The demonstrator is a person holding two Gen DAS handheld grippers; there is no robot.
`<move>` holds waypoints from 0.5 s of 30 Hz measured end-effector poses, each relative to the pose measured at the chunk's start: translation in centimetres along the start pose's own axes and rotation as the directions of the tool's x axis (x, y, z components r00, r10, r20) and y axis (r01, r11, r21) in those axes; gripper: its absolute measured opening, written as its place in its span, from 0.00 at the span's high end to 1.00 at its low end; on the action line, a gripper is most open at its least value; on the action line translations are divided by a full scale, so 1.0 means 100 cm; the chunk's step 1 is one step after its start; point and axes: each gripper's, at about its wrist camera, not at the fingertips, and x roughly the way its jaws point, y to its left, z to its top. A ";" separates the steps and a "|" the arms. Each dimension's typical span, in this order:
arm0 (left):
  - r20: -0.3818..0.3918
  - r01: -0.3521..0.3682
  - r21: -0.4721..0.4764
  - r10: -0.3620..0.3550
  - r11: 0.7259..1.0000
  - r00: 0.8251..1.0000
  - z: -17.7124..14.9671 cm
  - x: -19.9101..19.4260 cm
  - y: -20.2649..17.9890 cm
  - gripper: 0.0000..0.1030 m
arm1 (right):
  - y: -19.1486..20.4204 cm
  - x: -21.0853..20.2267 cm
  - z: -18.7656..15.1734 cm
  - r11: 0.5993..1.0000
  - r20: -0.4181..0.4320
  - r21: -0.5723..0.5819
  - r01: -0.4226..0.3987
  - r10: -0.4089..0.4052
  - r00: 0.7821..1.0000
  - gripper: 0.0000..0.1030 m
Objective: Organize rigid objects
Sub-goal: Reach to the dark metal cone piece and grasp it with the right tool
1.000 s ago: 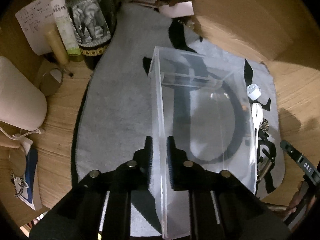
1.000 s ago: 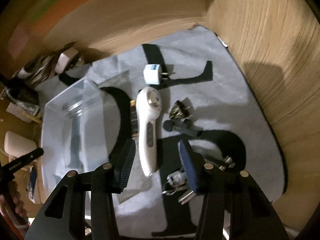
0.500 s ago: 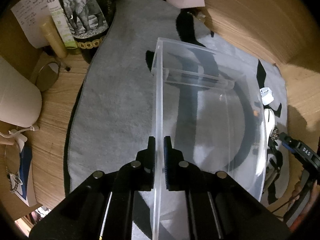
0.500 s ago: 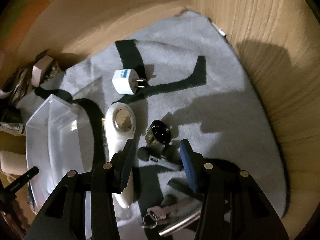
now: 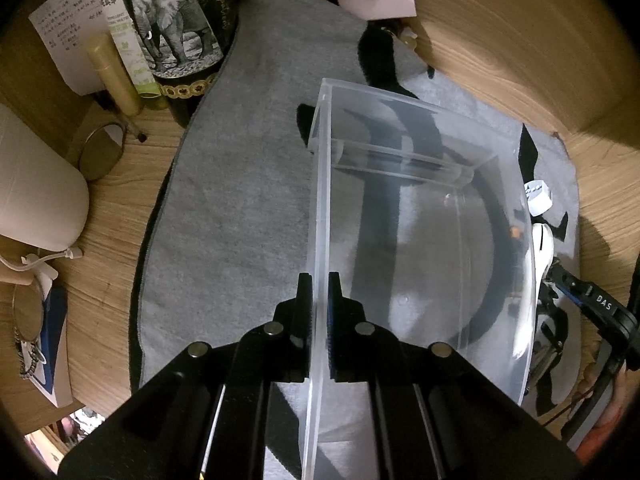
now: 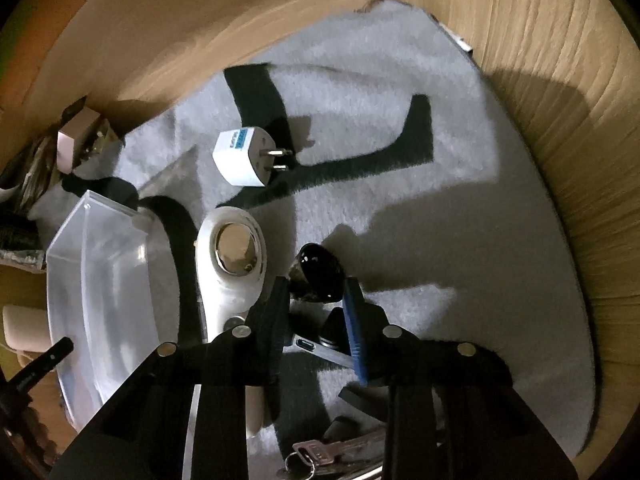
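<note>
My left gripper (image 5: 319, 292) is shut on the near left wall of a clear plastic box (image 5: 460, 240), which stands on a grey towel (image 5: 240, 200) with black letters. The box (image 6: 100, 280) also shows at the left of the right wrist view. My right gripper (image 6: 316, 300) is open, its fingers on either side of a small black glossy object (image 6: 320, 270). A white handheld device with a metal disc (image 6: 230, 264) lies left of it. A white plug adapter (image 6: 244, 156) lies further off. A dark stick-shaped item (image 6: 316, 346) and keys (image 6: 332, 456) lie under the gripper.
A bottle with an elephant label (image 5: 172, 36), a gold tube (image 5: 116, 76), papers (image 5: 68, 36), a round mirror (image 5: 100, 152) and a white container (image 5: 36, 200) crowd the wooden desk on the left. A wooden wall (image 6: 560, 80) rises at the back and right.
My left gripper has closed on the box wall. My right gripper has moved forward and down and narrowed around the small black object.
</note>
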 end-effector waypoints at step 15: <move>0.000 0.011 0.047 -0.011 0.999 1.000 -0.002 -0.005 0.001 0.95 | 0.015 -0.033 -0.009 1.000 0.059 0.006 -0.020 0.020 0.998 0.93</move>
